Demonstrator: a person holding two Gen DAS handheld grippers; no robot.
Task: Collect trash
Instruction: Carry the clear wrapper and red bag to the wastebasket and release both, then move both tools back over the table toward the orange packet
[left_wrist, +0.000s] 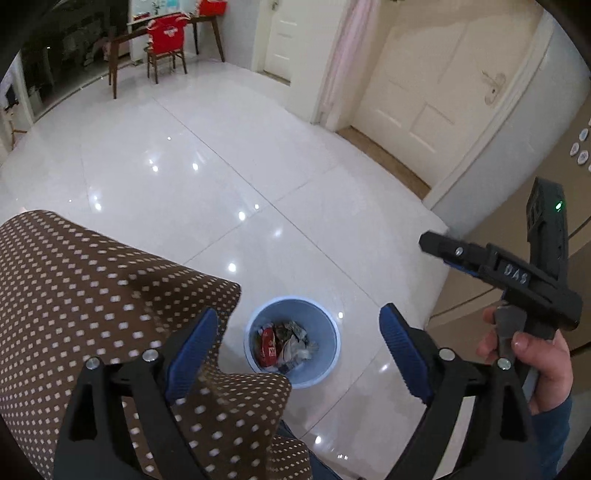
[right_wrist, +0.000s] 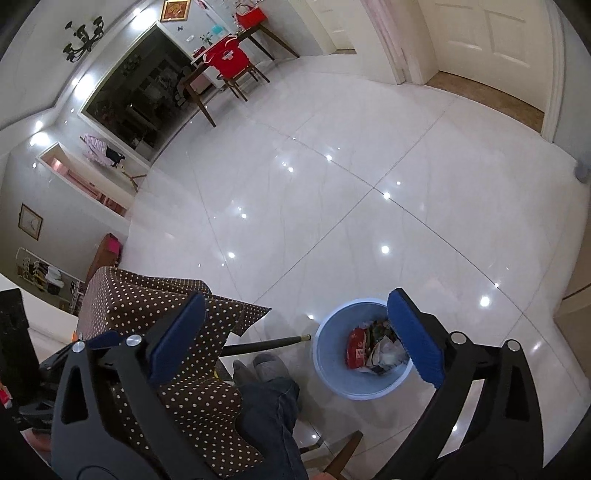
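Hovering released and empty, both tongs, left and right, overlook the trash-filled bin.

Left hand-held gripper: blue-padded jaws wide apart, empty
Below: round pale-blue plastic bin with crumpled wrappers, on glossy white tiled floor

Left gripper and right gripper: black frames, ribbed blue pads, silver screws. The person wears blue jeans, grey slippers and a blue sleeve.
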